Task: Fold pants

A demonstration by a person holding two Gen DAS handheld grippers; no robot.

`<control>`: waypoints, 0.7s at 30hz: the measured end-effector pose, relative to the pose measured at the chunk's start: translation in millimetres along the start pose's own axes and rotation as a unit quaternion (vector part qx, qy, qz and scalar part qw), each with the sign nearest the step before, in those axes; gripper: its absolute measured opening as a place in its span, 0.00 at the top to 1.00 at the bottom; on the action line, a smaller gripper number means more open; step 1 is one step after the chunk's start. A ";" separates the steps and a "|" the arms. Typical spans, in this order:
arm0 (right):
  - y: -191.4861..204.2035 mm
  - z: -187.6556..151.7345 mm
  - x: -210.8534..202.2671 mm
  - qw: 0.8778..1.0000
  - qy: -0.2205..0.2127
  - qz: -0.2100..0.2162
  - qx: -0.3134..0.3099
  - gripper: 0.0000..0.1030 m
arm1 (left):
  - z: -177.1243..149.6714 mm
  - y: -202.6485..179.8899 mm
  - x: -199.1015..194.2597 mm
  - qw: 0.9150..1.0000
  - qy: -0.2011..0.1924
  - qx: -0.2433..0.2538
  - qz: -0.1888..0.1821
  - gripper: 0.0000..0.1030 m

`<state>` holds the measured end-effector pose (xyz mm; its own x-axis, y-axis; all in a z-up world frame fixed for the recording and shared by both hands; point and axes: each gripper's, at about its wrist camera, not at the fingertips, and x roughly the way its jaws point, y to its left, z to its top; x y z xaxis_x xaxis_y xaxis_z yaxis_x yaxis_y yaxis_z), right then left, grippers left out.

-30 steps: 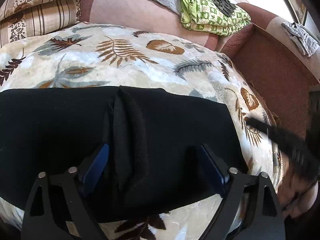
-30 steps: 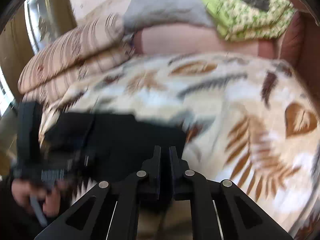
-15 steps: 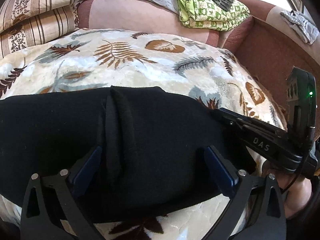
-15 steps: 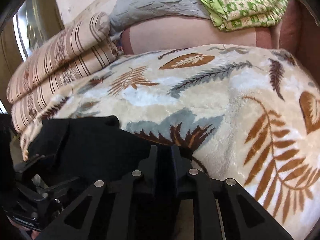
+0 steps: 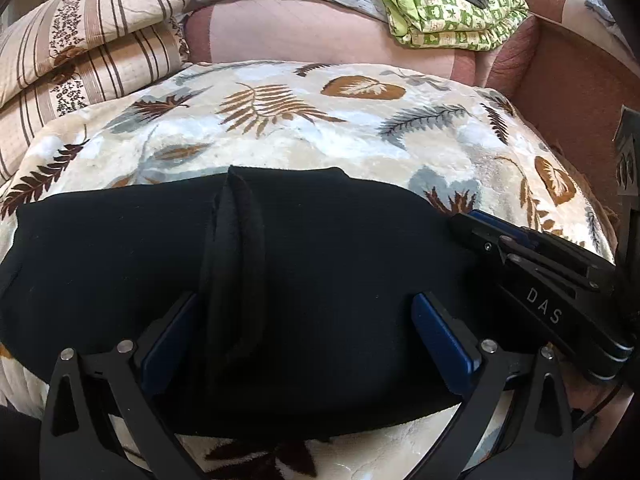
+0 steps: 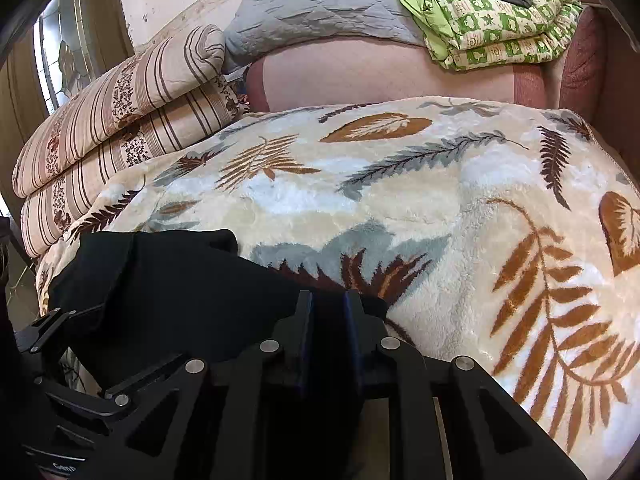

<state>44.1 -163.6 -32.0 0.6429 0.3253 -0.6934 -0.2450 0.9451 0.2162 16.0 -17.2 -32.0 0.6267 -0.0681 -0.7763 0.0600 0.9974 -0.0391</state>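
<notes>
my right gripper (image 6: 326, 312) has its jaws clamped on the pants (image 5: 320, 280) right end, left gripper (image 5: 308, 332) hangs wide open mid-length, long axis running L-R btw.

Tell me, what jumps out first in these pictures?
The black pants lie spread across the near part of a cream leaf-print blanket. The left gripper hangs over them with its jaws wide apart, while the right gripper is pinched shut on the pants' right edge. Behind, a green checked quilt sits folded.
</notes>
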 end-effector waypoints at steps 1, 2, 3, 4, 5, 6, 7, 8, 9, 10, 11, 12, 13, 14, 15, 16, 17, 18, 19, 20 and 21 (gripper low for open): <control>0.5 -0.1 -0.1 1.000 -0.001 -0.002 -0.003 0.83 | 0.1 0.3 -0.1 1.000 0.000 0.000 0.000 0.00; 0.9 -0.3 -0.3 1.000 -0.002 -0.005 -0.005 0.83 | 0.2 0.2 0.1 1.000 0.001 0.000 -0.001 0.00; 1.3 -0.2 -0.3 1.000 -0.002 -0.006 -0.007 0.83 | 0.0 0.0 0.0 1.000 0.000 0.000 -0.001 0.00; 1.7 -0.3 -0.4 1.000 -0.002 -0.006 -0.007 0.83 | -0.2 -0.4 -0.4 1.000 0.000 0.000 0.000 0.00; 1.5 -0.3 -0.5 1.000 -0.003 -0.006 -0.008 0.83 | 0.3 0.2 0.0 1.000 0.000 0.000 0.000 0.00; 1.0 -0.3 -0.6 1.000 -0.003 -0.006 -0.007 0.83 | 0.3 0.3 0.0 1.000 0.000 0.000 0.000 0.00; 1.6 -0.4 -0.5 1.000 -0.003 -0.006 -0.008 0.83 | 0.2 0.5 -0.1 1.000 0.001 0.000 0.000 0.00; 1.8 -0.5 -0.6 1.000 -0.004 -0.007 -0.009 0.83 | 0.1 0.5 -0.3 1.000 0.001 -0.001 0.000 0.00; 1.7 -0.5 -0.6 1.000 -0.004 -0.008 -0.010 0.83 | 0.3 0.3 -0.1 1.000 0.000 0.000 0.001 0.00; 2.4 -0.6 -0.8 1.000 -0.005 -0.009 -0.011 0.83 | 0.4 0.4 -0.1 1.000 0.001 0.000 0.001 0.00; 2.7 -0.7 -0.9 1.000 -0.006 -0.010 -0.011 0.83 | 0.2 0.3 -0.3 1.000 0.001 0.000 0.001 0.00; 3.1 -1.0 -1.1 1.000 -0.008 -0.011 -0.012 0.83 | 0.4 0.5 -0.1 1.000 0.001 0.000 0.001 0.00; 3.5 -1.1 -1.4 1.000 -0.009 -0.012 -0.013 0.83 | 0.5 0.6 0.0 1.000 0.001 0.000 0.002 0.00; 4.2 -1.6 -1.5 1.000 -0.010 -0.013 -0.014 0.83 | 0.4 0.5 -0.3 1.000 0.001 0.000 0.001 0.00; 4.9 -2.0 -1.8 1.000 -0.012 -0.014 -0.015 0.83 | 0.6 0.6 -0.1 1.000 0.001 0.000 0.002 0.00; 5.2 -2.1 -1.9 1.000 -0.013 -0.015 -0.015 0.83 | 0.4 0.6 -0.3 1.000 0.001 -0.001 0.002 0.00; 5.4 -2.1 -2.1 1.000 -0.014 -0.015 -0.015 0.83 | 0.6 0.5 0.0 1.000 0.001 0.000 0.002 0.00; 5.6 -2.2 -2.2 1.000 -0.016 -0.016 -0.016 0.83 | 0.6 0.6 -0.1 1.000 0.001 0.000 0.003 0.00; 5.9 -2.1 -2.5 1.000 -0.017 -0.016 -0.017 0.83 | 0.5 0.7 -0.5 1.000 0.001 0.000 0.002 0.00; 6.4 -2.2 -3.1 0.999 -0.019 -0.018 -0.018 0.83 | 0.5 0.5 -0.4 1.000 0.002 -0.001 0.002 0.00; 7.8 -2.5 -3.2 0.999 -0.020 -0.022 -0.022 0.83 | 0.6 0.6 -0.1 1.000 0.001 0.000 0.003 0.00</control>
<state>38.3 -157.3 -29.8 0.6820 0.2854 -0.6733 -0.2469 0.9565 0.1554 16.5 -16.6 -31.5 0.6250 -0.0615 -0.7782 0.0556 0.9979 -0.0341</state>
